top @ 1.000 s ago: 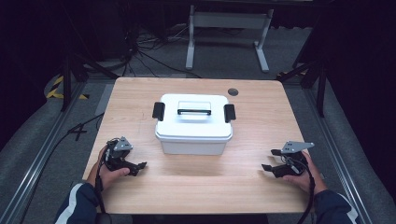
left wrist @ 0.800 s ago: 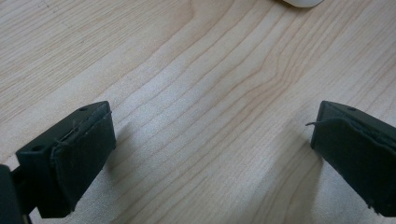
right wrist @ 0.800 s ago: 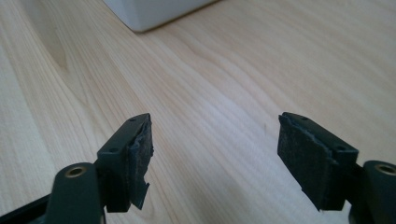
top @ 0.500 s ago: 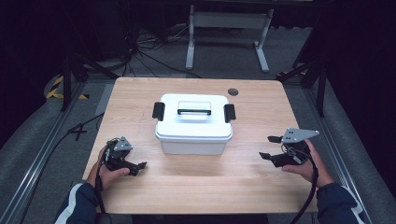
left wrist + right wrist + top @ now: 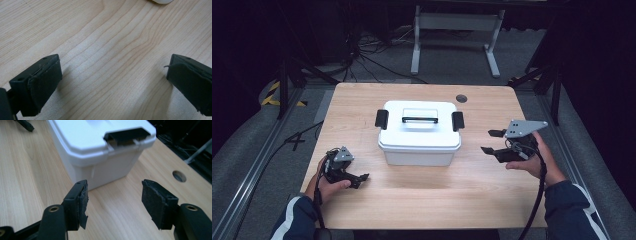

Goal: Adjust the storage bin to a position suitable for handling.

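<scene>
Change since a second ago: the right gripper (image 5: 493, 142) has lifted off the table's near right area and moved farther and slightly inward, toward the right end of the white box (image 5: 419, 132). Half a second ago it was partway along that path. The left gripper (image 5: 357, 179) has not moved, and the box sits where it was.

Near left: the left gripper rests low on the wooden table (image 5: 422, 200), held in the person's left hand (image 5: 328, 182). Jaws spread wide; in the left gripper view (image 5: 113, 75) bare wood grain lies between the two black pads, nothing held. A sliver of the white box shows at the top edge of that view.

Near right: the right gripper is held above the table in the person's right hand (image 5: 532, 160), with its grey plate on top. Jaws apart, nothing between them. In the right gripper view (image 5: 113, 203) the jaws point at the box's end wall, close to it but not touching.

Centre of the table: the box is white plastic, rectangular, with its lid on. A black latch (image 5: 382, 119) sits at the left end and another black latch (image 5: 126, 135) at the right end. A thin black carry handle (image 5: 419, 119) lies flat in a recess on the lid.

Far right of the box: a small round hole (image 5: 461, 98) in the tabletop.
</scene>
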